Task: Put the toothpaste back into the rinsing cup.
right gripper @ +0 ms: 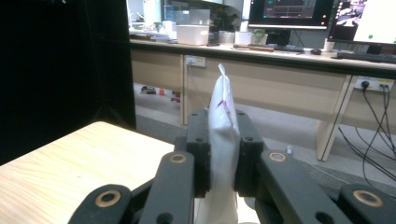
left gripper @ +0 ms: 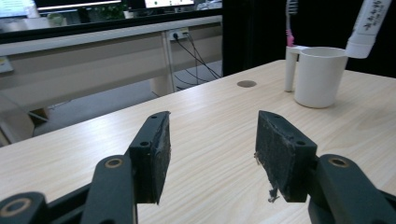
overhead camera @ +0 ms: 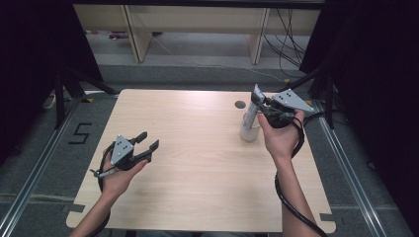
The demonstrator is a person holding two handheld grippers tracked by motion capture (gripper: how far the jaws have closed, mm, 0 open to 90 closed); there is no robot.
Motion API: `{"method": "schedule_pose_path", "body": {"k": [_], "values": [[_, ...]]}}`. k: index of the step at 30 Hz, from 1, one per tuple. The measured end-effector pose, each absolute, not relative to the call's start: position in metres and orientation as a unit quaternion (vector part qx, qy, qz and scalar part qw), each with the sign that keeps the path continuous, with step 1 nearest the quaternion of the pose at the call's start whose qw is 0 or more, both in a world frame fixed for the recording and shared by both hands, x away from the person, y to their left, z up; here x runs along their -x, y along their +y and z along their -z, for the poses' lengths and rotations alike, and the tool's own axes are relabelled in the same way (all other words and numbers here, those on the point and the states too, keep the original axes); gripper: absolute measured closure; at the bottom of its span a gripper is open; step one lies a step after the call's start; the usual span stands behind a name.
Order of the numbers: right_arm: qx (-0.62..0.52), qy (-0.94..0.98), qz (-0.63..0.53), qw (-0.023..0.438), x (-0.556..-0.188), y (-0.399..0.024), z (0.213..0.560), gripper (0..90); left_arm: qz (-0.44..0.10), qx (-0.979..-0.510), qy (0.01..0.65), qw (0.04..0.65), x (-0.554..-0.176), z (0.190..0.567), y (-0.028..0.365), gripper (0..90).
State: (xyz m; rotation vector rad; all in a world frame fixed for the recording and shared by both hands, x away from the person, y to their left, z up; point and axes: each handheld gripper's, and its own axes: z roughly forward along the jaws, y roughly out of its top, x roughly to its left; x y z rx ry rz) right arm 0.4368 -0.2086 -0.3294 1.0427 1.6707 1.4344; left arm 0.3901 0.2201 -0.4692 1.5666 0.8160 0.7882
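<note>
Right gripper (overhead camera: 261, 105): pinching a white toothpaste tube (right gripper: 222, 140) between its pads, holding it tilted, cap end down, over the cup (left gripper: 319, 76).
Cup: sitting on the table (overhead camera: 197, 163) near the far right corner, just beside the small round hole (overhead camera: 240, 104); a toothbrush (left gripper: 290, 18) is standing in it.
Left gripper (overhead camera: 147, 142): hanging low over the near left part, jaws spread, nothing between them.
Open room: bare wood is lying between the two hands, well apart from every edge.
</note>
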Motion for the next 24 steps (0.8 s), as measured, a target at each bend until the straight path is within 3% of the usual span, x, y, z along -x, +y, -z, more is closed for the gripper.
{"method": "schedule_pose_path", "body": {"k": [24], "values": [[-0.412,0.632,-0.536,0.378,-0.463,-0.220,0.322,80.5,-0.340,-0.648,0.393,0.557,-0.388,0.494,0.238,44.3]]}}
